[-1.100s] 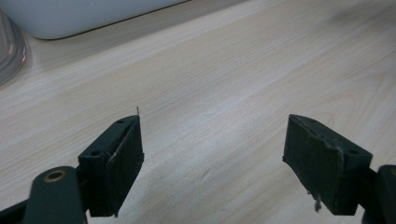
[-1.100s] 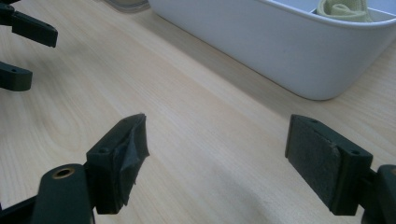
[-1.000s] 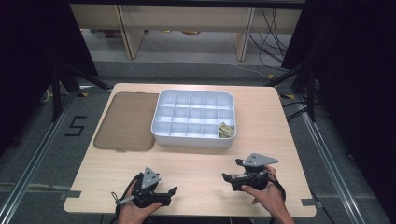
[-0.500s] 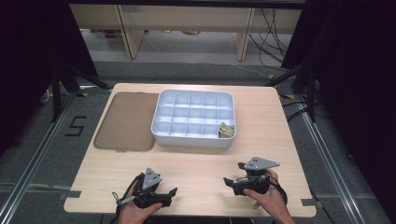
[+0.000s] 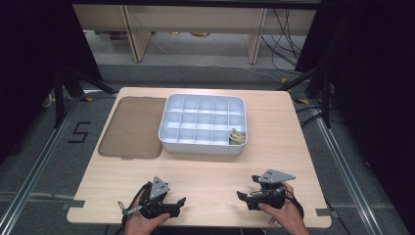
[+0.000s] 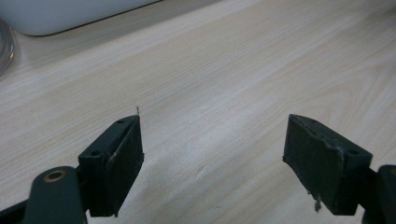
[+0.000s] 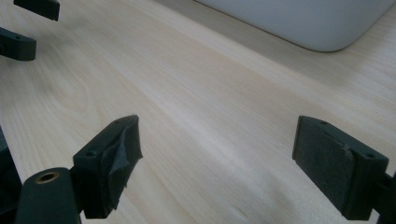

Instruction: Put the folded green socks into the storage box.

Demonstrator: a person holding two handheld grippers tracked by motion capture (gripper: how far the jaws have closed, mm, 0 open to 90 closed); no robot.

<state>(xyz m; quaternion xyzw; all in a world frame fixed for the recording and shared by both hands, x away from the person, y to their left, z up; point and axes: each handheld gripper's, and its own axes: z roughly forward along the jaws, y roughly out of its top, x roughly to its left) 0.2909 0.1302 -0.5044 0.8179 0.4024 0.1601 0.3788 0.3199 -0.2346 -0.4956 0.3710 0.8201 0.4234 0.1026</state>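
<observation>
A lab: black curtains [image 5: 29,58], floor rails [image 5: 34,171], taped 5 [image 5: 79,132], loose cables [image 5: 284,29].

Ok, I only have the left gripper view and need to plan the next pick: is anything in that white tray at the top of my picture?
Observer: One small crumpled tan item lies in the near right corner cell of the compartment tray; the other cells look bare.
Operator: And left of the tray?
Observer: A brownish lid lies flat beside it.
Operator: The other hand?
Observer: The right gripper is low over the table, its jaws have just been opening, nothing between them.
</observation>
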